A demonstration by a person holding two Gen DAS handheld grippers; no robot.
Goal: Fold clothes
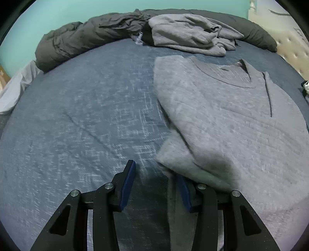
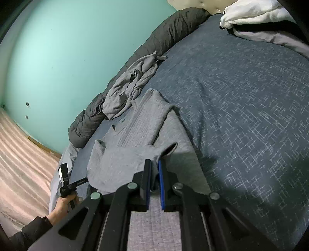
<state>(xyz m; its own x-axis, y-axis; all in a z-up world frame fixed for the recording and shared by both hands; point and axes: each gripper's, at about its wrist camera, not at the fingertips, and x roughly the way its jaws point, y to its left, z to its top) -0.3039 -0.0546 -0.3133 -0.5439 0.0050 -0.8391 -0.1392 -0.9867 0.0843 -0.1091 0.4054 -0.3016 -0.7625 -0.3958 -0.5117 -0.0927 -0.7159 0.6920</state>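
Two wrist views of a bed covered by a dark blue sheet with a pale crosshatch print [image 1: 87,115], set against a plain mint-green wall [image 2: 58,48]; a rolled dark grey quilt [image 1: 87,36] lines the far edge, a crumpled light grey garment [image 1: 189,34] lies against it, and a white cloth heap [image 2: 251,13] occupies one corner. Pale striped flooring [image 2: 21,154] shows beside the bed. The light grey quilted sweater [image 1: 222,115] lies partly folded on the sheet. Left gripper [image 1: 154,173]: jaws apart, nothing between the pads, the sweater's folded edge draped over one finger. Right gripper [image 2: 154,168]: jaws clamped on a raised fold of the sweater.
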